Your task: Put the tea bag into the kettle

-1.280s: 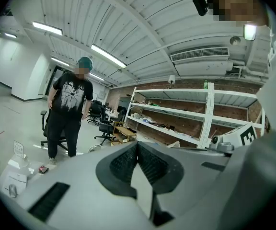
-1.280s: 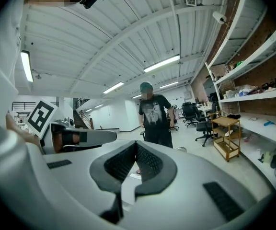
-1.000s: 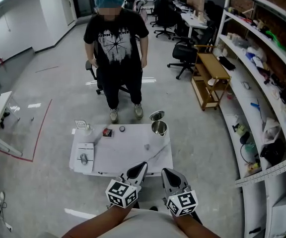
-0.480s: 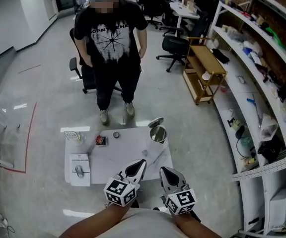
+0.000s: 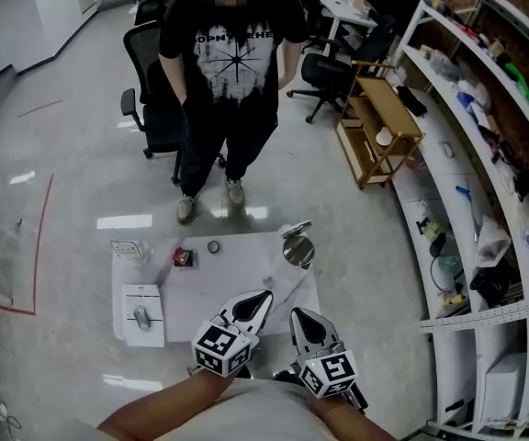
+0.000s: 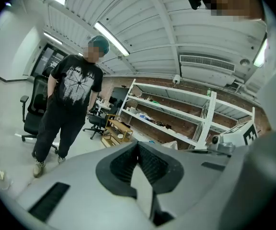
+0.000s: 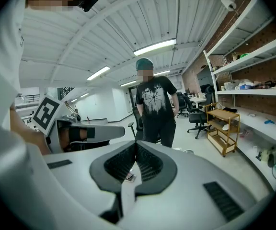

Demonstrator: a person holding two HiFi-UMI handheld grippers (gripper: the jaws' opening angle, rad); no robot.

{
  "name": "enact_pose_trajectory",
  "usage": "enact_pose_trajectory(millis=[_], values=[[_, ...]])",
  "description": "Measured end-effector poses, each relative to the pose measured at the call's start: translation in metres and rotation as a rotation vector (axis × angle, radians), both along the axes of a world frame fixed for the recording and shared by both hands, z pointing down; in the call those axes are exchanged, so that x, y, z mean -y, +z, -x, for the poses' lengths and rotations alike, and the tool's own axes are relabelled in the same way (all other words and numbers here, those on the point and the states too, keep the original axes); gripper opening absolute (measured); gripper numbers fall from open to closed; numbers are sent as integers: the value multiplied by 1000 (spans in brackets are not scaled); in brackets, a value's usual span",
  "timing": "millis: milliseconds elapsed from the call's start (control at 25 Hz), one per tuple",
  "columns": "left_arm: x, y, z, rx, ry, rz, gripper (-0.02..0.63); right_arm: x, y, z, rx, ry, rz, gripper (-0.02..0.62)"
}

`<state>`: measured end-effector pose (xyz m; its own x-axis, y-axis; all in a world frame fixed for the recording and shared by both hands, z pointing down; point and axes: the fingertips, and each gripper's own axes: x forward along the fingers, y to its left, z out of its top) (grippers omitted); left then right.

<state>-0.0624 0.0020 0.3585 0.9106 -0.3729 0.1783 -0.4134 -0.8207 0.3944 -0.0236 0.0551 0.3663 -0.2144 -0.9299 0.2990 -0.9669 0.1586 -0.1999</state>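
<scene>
- Plainly, both hand-held grippers hung side by side above the near edge of the white table (image 5: 232, 283), touching nothing on it.
- The left gripper (image 5: 263, 297) had its jaws pressed together, and its own view showed nothing between the ribbed pads.
- The right gripper (image 5: 296, 314) was closed the same way and empty, its tip just beside the left one.
- The kettle (image 5: 298, 251) stood at the table's far right corner, with its lid (image 5: 294, 231) tipped up and open behind it.
- A small red-and-dark packet, apparently the tea bag (image 5: 183, 257), lay flat toward the far left of the table, well apart from the kettle; it was too small to make out in detail.
- A little round object (image 5: 214, 246) lay just beside that packet, and a clear container (image 5: 127, 249) sat at the far left corner.
- A person (image 5: 232, 53) in a black printed T-shirt stood on the floor beyond the table, facing it.
- A black office chair (image 5: 150, 90) stood by that person, with a wooden cart (image 5: 379, 127) and long shelves (image 5: 485, 108) off to the right.
</scene>
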Motion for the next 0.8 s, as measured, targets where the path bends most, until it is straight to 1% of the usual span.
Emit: enact_pose_trajectory(millis=[240, 400, 520, 680, 800], values=[[12, 26, -1, 5, -23, 65, 9, 19, 21, 3, -18, -36, 40, 3], [22, 48, -10, 39, -57, 85, 9, 31, 47, -6, -3, -71, 65, 3], [28, 56, -17, 45, -80, 103, 9, 39, 65, -15, 8, -99, 88, 3], [37, 78, -30, 92, -111, 111, 9, 54, 95, -28, 39, -133, 130, 3], [43, 94, -43, 111, -130, 134, 9, 64, 116, -37, 32, -162, 164, 3]])
